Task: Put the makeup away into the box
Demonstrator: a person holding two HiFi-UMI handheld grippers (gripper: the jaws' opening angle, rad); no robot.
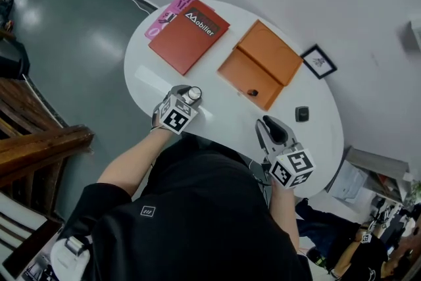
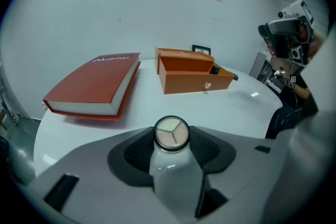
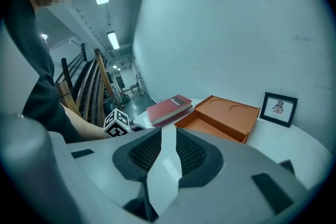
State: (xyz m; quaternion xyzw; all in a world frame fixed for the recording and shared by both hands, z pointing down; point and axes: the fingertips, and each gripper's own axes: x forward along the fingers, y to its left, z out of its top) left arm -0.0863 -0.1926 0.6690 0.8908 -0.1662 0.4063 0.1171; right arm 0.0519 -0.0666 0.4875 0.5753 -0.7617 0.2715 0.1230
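The putting-away had barely begun: the left gripper's (image 1: 187,95) fingers gripped a round compact (image 2: 171,132) at the surface's (image 1: 223,120) near edge, well apart from the open, seemingly empty orange box (image 1: 260,62), while the right gripper's (image 3: 167,152) fingers were barely parted, holding nothing.

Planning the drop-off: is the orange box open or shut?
Open. The orange box has its lid laid back, showing the inside.

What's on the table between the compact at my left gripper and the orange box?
Nothing: in the left gripper view, bare white table runs from the compact to the orange box. The red book lies off to the left.
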